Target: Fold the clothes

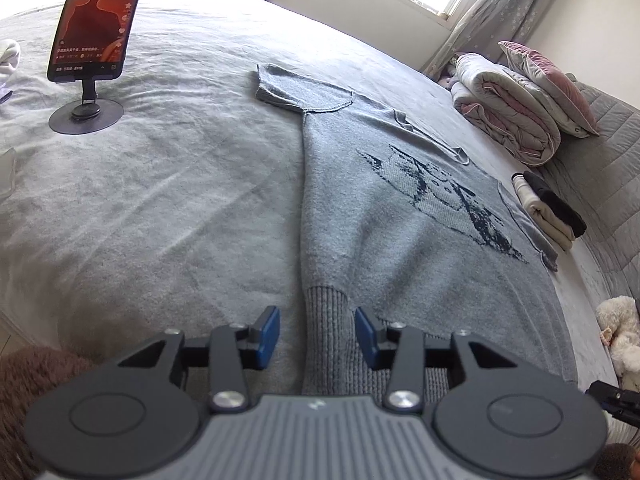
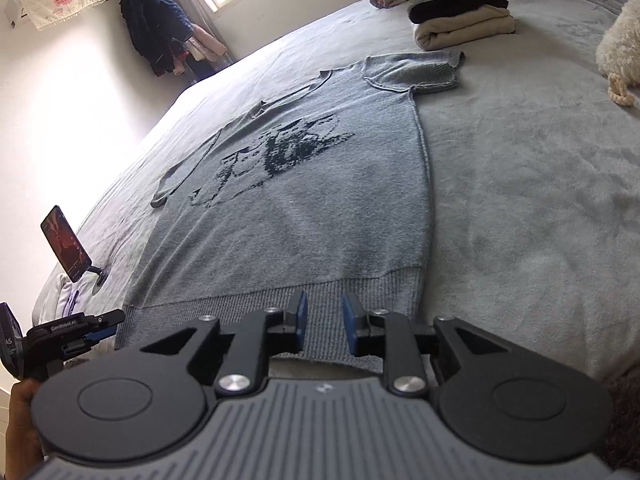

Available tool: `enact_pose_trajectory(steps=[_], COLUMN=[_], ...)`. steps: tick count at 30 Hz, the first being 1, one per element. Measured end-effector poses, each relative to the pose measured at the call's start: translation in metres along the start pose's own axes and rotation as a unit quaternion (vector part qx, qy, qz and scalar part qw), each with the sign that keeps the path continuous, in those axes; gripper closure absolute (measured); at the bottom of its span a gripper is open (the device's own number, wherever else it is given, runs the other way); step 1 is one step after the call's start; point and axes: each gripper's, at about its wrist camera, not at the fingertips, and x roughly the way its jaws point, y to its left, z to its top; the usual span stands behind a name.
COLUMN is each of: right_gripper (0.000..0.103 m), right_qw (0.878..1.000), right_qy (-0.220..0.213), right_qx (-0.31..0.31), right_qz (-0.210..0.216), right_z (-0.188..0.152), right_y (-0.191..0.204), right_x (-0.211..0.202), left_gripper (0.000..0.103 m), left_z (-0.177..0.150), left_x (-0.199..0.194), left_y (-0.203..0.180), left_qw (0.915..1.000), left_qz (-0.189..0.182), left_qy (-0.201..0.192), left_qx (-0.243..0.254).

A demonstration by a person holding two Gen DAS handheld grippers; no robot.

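A grey-blue knitted short-sleeved sweater [image 1: 400, 220] [image 2: 300, 200] with a dark pattern on the chest lies flat on the bed, its ribbed hem nearest to me. My left gripper [image 1: 317, 334] is open at the hem's left corner. A raised ridge of the ribbed hem [image 1: 328, 332] runs between its blue pads [image 1: 269, 330], and they do not press on it. My right gripper [image 2: 326, 322] is open just above the hem [image 2: 320, 300] toward its right end, with nothing clamped. The left gripper [image 2: 80, 332] also shows at the left edge of the right wrist view, in a person's hand.
A phone on a stand [image 1: 96, 20] [image 2: 66, 250] stands on the grey bed cover [image 1: 160, 200] left of the sweater. Folded clothes [image 1: 548, 212] [image 2: 460, 16], a rolled quilt [image 1: 512, 112] and a plush toy [image 1: 620, 336] [image 2: 620, 40] lie to the right.
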Motion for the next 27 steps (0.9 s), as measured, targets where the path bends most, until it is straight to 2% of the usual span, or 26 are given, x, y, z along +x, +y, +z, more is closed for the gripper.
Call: enact_pose_trajectory(steps=[1,3,5,7,10,12,15,21,23,25,27], right_gripper=[0.058,0.058,0.058,0.058,0.058,0.058,0.058,0.058,0.062,0.070,0.073], right_qw=[1.000,0.999,0.997,0.994,0.987,0.982,0.973,0.953,0.948,0.947,0.946], right_qy=[0.002,0.010,0.019,0.030,0.045,0.053,0.064,0.073,0.075,0.078,0.078], right_qx=[-0.012,-0.041,-0.067,-0.096,-0.144,-0.173,-0.208,-0.274,-0.284,-0.290,-0.298], right_qz=[0.006,0.022,0.035,0.043,0.051,0.057,0.073,0.109,0.118,0.112,0.105], right_z=[0.001,0.002,0.001,-0.003,-0.011,-0.016,-0.023,-0.043,-0.049,-0.053,-0.056], right_y=[0.010,0.033,0.056,0.080,0.115,0.138,0.167,0.216,0.224,0.229,0.232], right_x=[0.006,0.023,0.040,0.057,0.082,0.096,0.113,0.138,0.146,0.155,0.162], left_gripper=[0.049,0.043,0.032,0.030,0.029,0.029,0.029,0.030,0.032,0.034,0.036], left_z=[0.001,0.003,0.006,0.007,0.009,0.010,0.012,0.013,0.013,0.013,0.013], left_x=[0.001,0.004,0.006,0.006,0.005,0.003,-0.004,-0.017,-0.019,-0.020,-0.019], left_y=[-0.002,-0.006,-0.008,-0.006,0.001,0.009,0.023,0.056,0.064,0.070,0.072], left_qw=[0.9999,0.9995,0.9988,0.9980,0.9975,0.9985,0.9996,0.9984,0.9973,0.9963,0.9960], left_qz=[0.010,0.023,0.034,0.042,0.049,0.041,0.026,0.020,0.010,0.001,-0.002], left_qy=[0.002,0.007,0.013,0.017,0.015,0.011,0.001,-0.021,-0.025,-0.026,-0.027], left_qx=[0.005,0.018,0.034,0.045,0.048,0.035,0.006,-0.049,-0.068,-0.082,-0.085])
